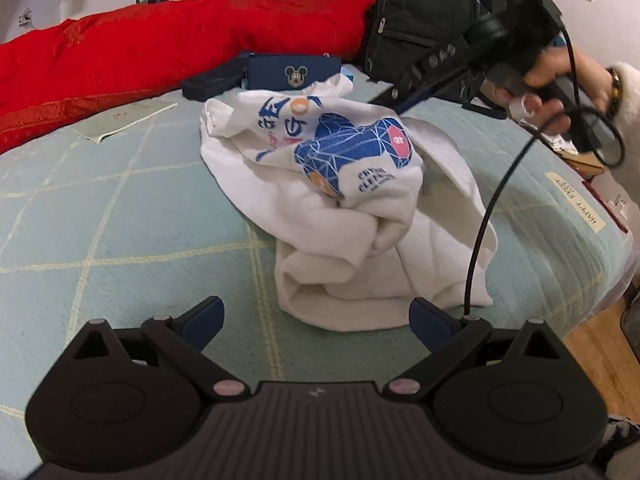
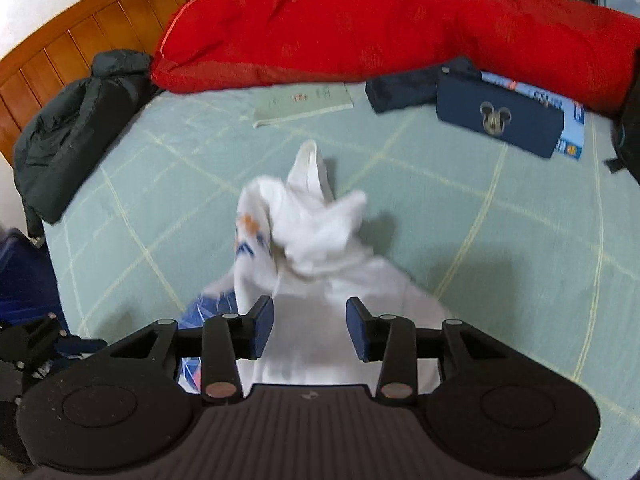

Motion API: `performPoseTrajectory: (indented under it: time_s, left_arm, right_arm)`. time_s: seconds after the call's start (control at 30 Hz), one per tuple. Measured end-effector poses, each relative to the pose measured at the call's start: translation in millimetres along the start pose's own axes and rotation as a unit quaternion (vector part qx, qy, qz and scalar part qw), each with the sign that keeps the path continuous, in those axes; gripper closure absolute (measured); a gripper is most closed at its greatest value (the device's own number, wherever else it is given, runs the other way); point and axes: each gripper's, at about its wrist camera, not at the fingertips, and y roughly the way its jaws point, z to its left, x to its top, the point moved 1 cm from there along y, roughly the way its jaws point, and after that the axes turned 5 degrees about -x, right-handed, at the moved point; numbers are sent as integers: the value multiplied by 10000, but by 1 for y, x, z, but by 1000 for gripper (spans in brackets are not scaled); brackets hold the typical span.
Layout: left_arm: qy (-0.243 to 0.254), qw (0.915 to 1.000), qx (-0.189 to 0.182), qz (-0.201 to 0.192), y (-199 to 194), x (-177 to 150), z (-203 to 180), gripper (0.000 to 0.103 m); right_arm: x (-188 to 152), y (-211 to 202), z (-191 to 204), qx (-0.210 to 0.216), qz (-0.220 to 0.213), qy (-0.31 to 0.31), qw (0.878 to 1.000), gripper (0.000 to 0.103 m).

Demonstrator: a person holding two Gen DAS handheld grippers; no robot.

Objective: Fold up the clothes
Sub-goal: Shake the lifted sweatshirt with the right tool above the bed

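A white shirt [image 1: 344, 184] lies crumpled on the bed [image 1: 120, 208] ahead of the spread left tongs [image 1: 316, 322]; the right tongs [image 2: 310, 330], also spread, hover above it. It likely needs flattening before folding.

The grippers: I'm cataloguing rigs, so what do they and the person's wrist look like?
Both the left gripper and right gripper are black with ribbed bodies, round side discs and blue-padded jaws. A black cable hangs from the right one. The right hand shows a fluffy white sleeve and beaded bracelet.

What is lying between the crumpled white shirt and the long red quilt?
In the left wrist view, a navy pouch with a mouse-head emblem and a darker navy item beside it lie between the white shirt and the red quilt.
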Motion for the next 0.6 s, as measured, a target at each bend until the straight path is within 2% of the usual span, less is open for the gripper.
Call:
performPoseTrajectory:
  time_s: [0.27, 0.37, 0.43, 0.47, 0.5, 0.53, 0.6]
  left_arm:
    - [83, 9999, 26, 105, 5, 0, -15, 4]
    - [92, 9999, 55, 127, 7, 0, -17, 4]
    - [96, 9999, 57, 129, 7, -1, -17, 4]
    - [94, 9999, 60, 125, 6, -1, -17, 4]
    - [92, 9999, 64, 119, 5, -2, -18, 4]
    - [84, 9999, 66, 116, 5, -2, -18, 4]
    - [73, 9999, 59, 114, 5, -2, -18, 4]
  right_arm:
    - [-40, 8, 37, -520, -110, -637, 9966, 51]
    - [-45, 8, 42, -733, -218, -892, 9931, 51]
    - [-43, 6, 37, -818, -263, -831, 9928, 52]
    - [-43, 5, 34, -907, -288, -788, 9923, 58]
    - [-42, 5, 30, -995, -312, -744, 9918, 71]
    - [-42, 4, 28, -1070, -345, -704, 9912, 75]
    - [-42, 1, 23, -1197, -425, -627, 9899, 76]
